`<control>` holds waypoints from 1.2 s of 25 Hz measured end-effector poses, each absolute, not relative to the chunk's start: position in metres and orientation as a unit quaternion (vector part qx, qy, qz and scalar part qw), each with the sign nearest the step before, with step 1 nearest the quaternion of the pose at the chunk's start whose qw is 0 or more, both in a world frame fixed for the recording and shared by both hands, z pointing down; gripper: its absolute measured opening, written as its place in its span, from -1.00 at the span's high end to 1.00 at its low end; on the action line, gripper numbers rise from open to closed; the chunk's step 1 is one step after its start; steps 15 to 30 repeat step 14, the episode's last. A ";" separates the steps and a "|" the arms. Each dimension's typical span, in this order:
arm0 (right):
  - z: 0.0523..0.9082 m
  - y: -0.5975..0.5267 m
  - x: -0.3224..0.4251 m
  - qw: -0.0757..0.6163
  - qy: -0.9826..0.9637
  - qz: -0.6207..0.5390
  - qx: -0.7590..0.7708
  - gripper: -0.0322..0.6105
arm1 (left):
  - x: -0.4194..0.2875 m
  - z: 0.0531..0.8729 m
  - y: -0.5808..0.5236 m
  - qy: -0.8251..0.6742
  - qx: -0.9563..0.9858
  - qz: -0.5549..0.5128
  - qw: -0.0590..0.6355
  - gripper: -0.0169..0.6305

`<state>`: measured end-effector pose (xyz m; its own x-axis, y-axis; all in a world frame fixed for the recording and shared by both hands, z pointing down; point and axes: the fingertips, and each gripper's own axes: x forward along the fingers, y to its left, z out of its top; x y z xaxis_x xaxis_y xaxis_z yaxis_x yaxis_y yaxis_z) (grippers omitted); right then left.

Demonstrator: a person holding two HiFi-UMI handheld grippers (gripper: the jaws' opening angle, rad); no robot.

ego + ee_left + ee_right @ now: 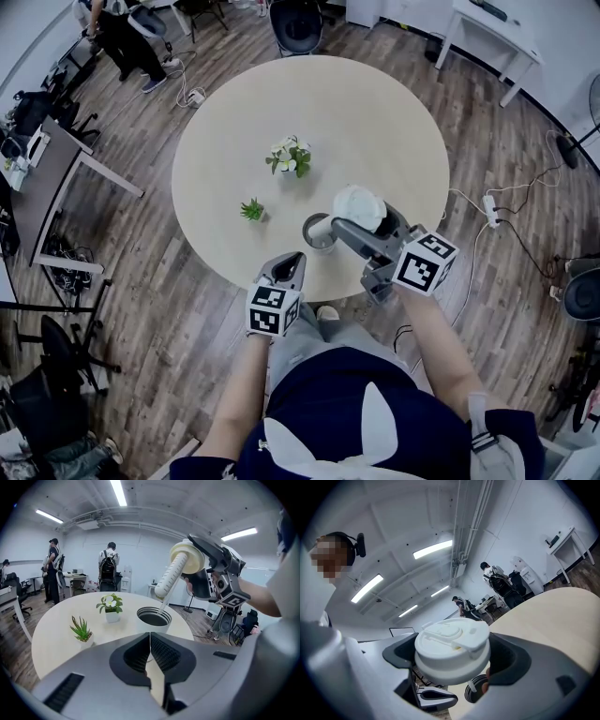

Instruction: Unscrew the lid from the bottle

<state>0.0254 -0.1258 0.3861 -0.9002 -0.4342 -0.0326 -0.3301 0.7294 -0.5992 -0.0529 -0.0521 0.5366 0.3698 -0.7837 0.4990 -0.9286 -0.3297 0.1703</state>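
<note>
Right tool (454, 663) grasping lid (452, 644), left tool (150, 644) clenched empty, bottle (153, 619) base hidden behind it

White bottle (319, 234), no cap, dark inside, standing upright close to the near edge of the table (375, 112). White flip-top lid (452, 651) off and up in the air just right of it, tilted hard, pinched in the right gripper (362, 214), thin straw (165, 599) dangling into the bottle's mouth.

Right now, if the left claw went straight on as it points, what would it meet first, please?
Probably the open bottle, directly ahead of the shut left claw, though depth is unclear.
</note>
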 end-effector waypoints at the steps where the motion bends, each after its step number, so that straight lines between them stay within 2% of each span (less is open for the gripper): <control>1: 0.386 -0.125 0.025 0.083 0.927 -0.303 -0.205 -0.51 | -0.053 0.536 -0.051 -0.537 0.798 0.165 0.218 0.87; 30: 0.388 -0.120 0.021 0.073 0.932 -0.295 -0.197 -0.51 | -0.050 0.541 -0.042 -0.539 0.795 0.164 0.225 0.87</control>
